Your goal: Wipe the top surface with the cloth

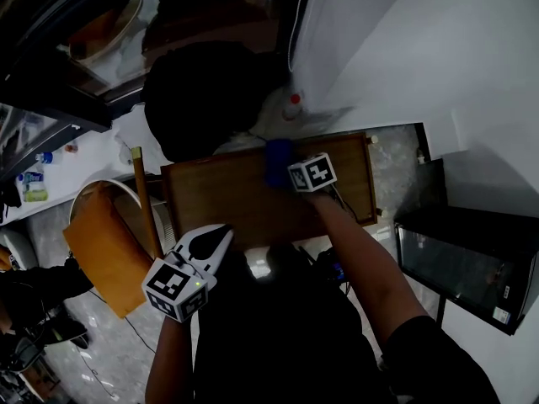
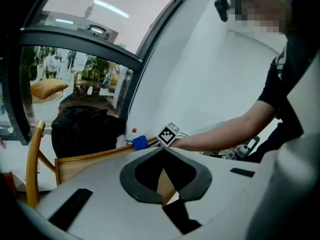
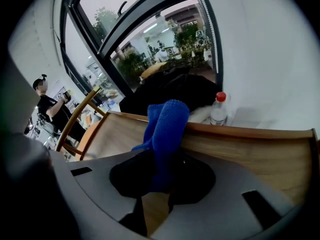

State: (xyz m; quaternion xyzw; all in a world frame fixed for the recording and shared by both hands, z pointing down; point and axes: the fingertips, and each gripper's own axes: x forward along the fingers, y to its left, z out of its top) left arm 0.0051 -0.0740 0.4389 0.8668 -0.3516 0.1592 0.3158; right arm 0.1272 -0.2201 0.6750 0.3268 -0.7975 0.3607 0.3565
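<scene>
White wall fills the far side of the scene, with a dark-framed window to its left, and below them we look down on a wooden top [image 1: 221,199] with a raised rim. Our right gripper [image 3: 161,166] is over the far edge of that top, about midway along it, and its jaws are clamped on the blue cloth [image 3: 169,119]. From the right gripper view, the cloth stands up out of the jaws in a thick fold, with a smaller flap falling to the left over the wood. We cannot tell whether the cloth is pressed onto the surface or held just above it

Our left gripper [image 2: 163,155] is near the front left corner of the top, well apart from the cloth. Its jaws are closed tip to tip with nothing between them

Just beyond the far edge, we see a clear bottle [image 3: 218,109] with a red cap against the wall, and a black bag [image 1: 210,91] beside it to the left. At the left end of the top stands a wooden chair [image 1: 101,242] with an orange seat. To the right, on the floor side, sits a dark cabinet [image 1: 467,263] with a glass front. A person in black [image 3: 50,109] stands far off on the left of the right gripper view
</scene>
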